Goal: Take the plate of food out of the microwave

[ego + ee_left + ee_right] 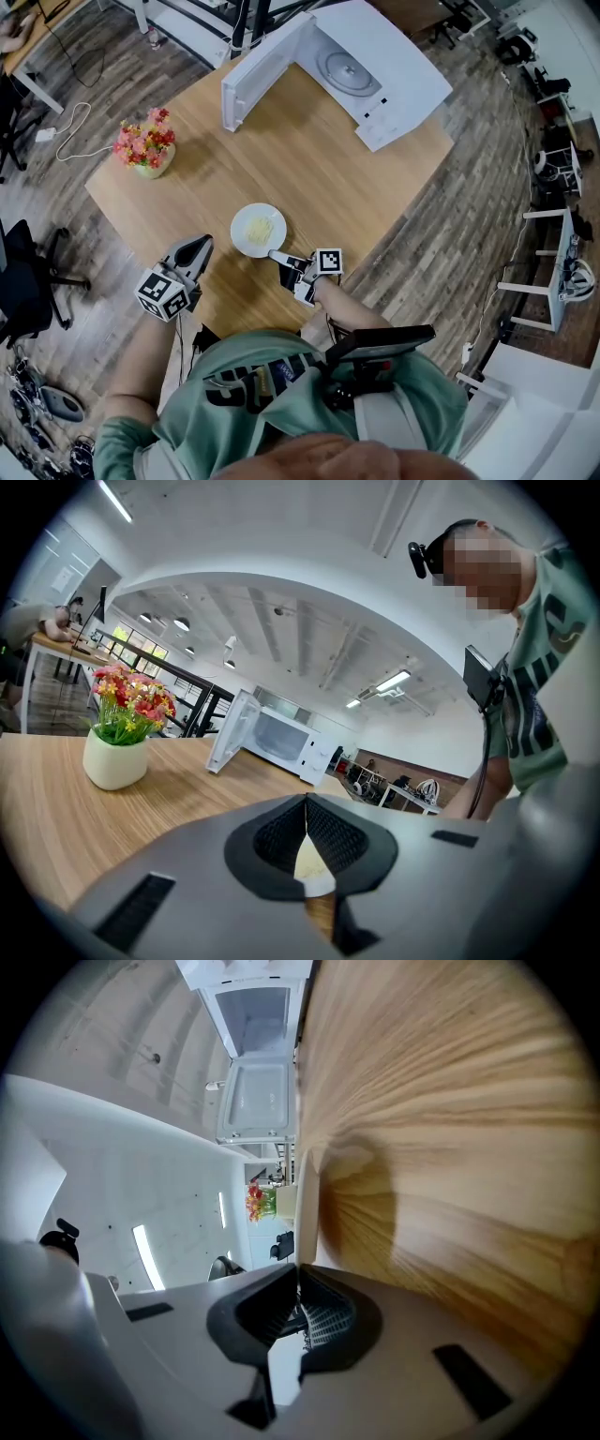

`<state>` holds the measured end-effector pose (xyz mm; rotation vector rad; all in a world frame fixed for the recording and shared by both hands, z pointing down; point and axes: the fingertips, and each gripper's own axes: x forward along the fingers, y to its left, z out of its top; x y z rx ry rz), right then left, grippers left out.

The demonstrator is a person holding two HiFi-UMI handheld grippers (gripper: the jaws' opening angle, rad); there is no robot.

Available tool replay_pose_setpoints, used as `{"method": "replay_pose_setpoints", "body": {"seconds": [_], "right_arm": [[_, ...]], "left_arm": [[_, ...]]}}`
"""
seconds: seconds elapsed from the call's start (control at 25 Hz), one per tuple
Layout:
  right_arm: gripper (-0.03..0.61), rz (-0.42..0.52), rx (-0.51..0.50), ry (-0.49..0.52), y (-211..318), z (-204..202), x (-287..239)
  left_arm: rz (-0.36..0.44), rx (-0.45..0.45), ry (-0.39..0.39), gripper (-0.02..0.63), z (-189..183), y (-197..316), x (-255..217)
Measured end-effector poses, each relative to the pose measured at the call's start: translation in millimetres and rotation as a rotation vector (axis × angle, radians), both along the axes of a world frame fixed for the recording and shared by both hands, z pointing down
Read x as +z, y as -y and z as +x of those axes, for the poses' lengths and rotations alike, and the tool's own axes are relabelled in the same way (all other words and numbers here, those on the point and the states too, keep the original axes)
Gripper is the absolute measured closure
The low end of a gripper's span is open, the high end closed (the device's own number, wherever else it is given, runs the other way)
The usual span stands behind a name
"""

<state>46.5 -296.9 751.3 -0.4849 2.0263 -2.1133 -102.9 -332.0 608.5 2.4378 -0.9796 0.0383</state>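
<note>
Wood table (309,159): plate of food (258,230) is at the person's side of it, well apart from the microwave (375,66); whether it rests on the wood or is just lifted, can't tell.
Microwave door (262,70): hanging open.
Right gripper (274,254): jaws narrow, pinched on the plate's near rim; rolled onto its side, pointing roughly level away from the body.
Right forearm (342,309): reaching forward from the torso.
Left gripper (204,243): jaws closed tip to tip, nothing held; upright, tilted slightly down, just left of the plate, not touching.
Flower pot (145,152): far left corner.
</note>
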Motion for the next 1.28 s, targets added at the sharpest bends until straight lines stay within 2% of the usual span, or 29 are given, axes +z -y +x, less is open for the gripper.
{"method": "replay_pose_setpoints", "body": {"seconds": [0.16, 0.28, 0.44, 0.56, 0.72, 0.88, 0.96, 1.04, 1.16, 1.28], "right_arm": [[0.561, -0.055, -0.005, -0.042, -2.4, 0.1, 9.9], [0.561, -0.052, -0.05, -0.159, -1.6, -3.0, 14.7], [0.553, 0.008, -0.096, -0.36, 3.8, 0.5, 17.7], [0.514, 0.057, -0.145, -0.503, 5.9, 4.5, 21.6], [0.489, 0.121, -0.231, -0.658, 6.6, 7.5, 22.6], [0.474, 0.236, -0.347, -0.817, 6.1, 10.3, 23.9], [0.444, 0.28, -0.386, -0.88, 6.7, 12.6, 23.7], [0.414, 0.309, -0.4, -0.929, 7.6, 17.1, 22.4], [0.414, 0.343, -0.368, -0.966, 12.9, 26.0, 15.6], [0.414, 0.391, -0.254, -0.9, 25.7, 29.1, -4.8]], "left_arm": [[-0.005, 0.001, 0.001, 0.609, 0.1, -1.3, 1.3], [-0.008, 0.0, 0.001, 0.609, -0.3, -1.2, 1.9], [-0.005, 0.004, 0.0, 0.609, 1.2, -1.6, 1.6], [-0.005, 0.001, 0.001, 0.609, -1.0, -1.7, 1.3], [-0.005, -0.007, -0.002, 0.609, -6.0, -1.8, 0.0], [-0.006, -0.01, -0.015, 0.609, -7.6, -2.4, -3.0], [0.0, -0.006, -0.019, 0.609, -8.3, -3.2, -6.1], [0.007, -0.004, -0.022, 0.609, -10.7, -5.3, -9.7], [0.021, -0.01, -0.028, 0.609, -18.9, -7.4, -15.2], [0.036, -0.014, -0.04, 0.609, -29.3, -7.1, -20.3]]}}
